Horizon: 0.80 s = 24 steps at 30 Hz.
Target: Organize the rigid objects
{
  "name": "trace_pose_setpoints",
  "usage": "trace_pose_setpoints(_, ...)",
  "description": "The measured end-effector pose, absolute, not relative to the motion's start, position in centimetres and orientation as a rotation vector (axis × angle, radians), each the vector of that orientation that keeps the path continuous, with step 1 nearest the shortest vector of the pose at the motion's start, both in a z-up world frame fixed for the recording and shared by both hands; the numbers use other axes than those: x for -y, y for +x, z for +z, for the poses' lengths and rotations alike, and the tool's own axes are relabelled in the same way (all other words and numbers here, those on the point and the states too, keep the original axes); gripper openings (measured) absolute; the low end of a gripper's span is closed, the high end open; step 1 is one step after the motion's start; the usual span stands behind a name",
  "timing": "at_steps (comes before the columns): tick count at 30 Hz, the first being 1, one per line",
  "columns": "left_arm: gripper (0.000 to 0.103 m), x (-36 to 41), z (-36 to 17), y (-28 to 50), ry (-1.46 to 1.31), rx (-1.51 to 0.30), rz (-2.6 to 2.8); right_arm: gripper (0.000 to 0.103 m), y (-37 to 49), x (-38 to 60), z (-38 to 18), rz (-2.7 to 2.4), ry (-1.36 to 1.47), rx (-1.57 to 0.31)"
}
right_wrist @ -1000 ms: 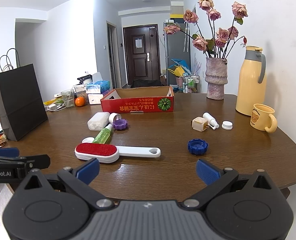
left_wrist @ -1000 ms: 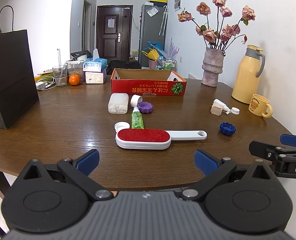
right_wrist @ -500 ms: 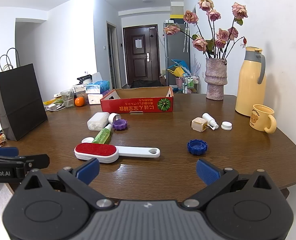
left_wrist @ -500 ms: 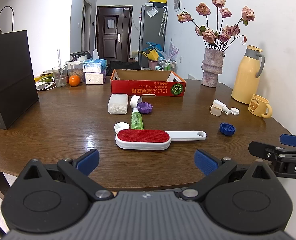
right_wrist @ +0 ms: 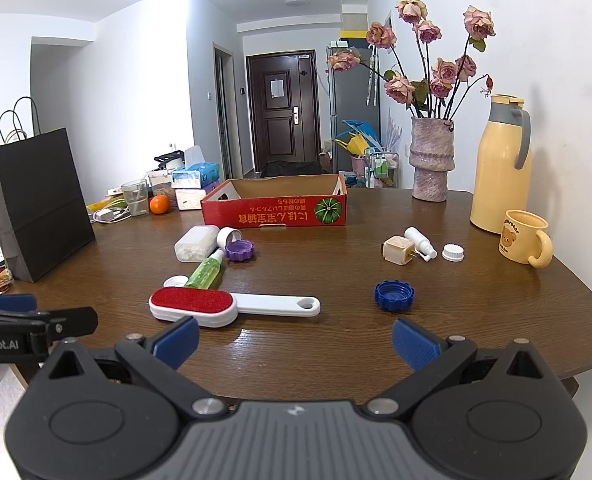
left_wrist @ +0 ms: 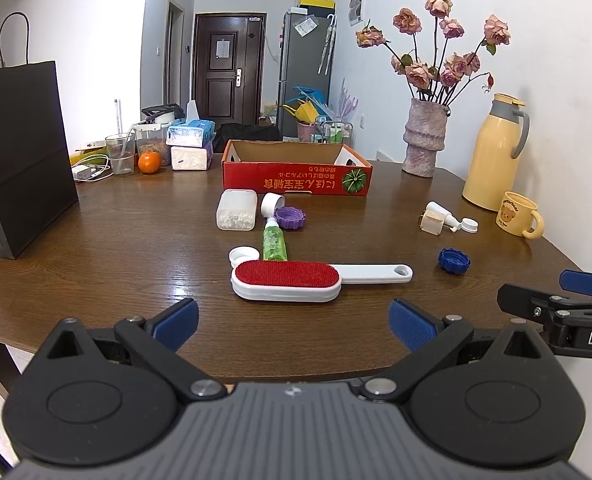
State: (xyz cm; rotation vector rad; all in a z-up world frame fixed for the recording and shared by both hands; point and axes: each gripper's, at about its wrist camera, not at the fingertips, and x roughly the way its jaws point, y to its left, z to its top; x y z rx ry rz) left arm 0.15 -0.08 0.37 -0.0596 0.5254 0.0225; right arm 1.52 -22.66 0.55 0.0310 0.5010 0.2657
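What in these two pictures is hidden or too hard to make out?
- Floor of the red cardboard box: both views, hidden by its front wall.
- Inside of the black paper bag: both views, its sides block it.
- Print on the yellow bear mug: too small.
- Right claw: left view, cut off by the edge.

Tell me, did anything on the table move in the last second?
Almost nothing. Both views creep slightly nearer the table, so both open, empty grippers, left gripper and right gripper, edged forward. The lint brush, blue cap and red box stayed put.
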Motion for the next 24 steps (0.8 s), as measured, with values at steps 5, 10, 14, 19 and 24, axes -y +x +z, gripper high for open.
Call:
trace_pose_setpoints(5, 0.103, 0.08, 0.41, 0.13, -0.060, -0.525, 0.023, 0.103, 1.49, 22.63, 0.52, 0.265, 0.030, -0.501)
trace_pose_setpoints(10, 0.103, 0.07, 0.35, 0.09, -0.061, -0.524, 0.022, 0.103, 1.47, 22.60, 0.48, 0.266, 0.029, -0.501)
trace_pose_setpoints(14, 0.103, 0.11, 0.53, 0.05, -0.060, -0.523, 0.023, 0.103, 1.45, 22.56, 0.45, 0.265, 0.029, -0.500)
trace_pose_setpoints(19, 0.103, 0.09, 0.51, 0.02, -0.061, -0.523, 0.022, 0.103, 1.45, 22.56, 0.48, 0.265, 0.029, -0.500)
trace_pose_setpoints(24, 0.103, 0.11, 0.57, 0.02, -0.060, -0.522, 0.022, 0.103, 1.69, 23.09, 0.91, 0.266, 0.028, -0.502)
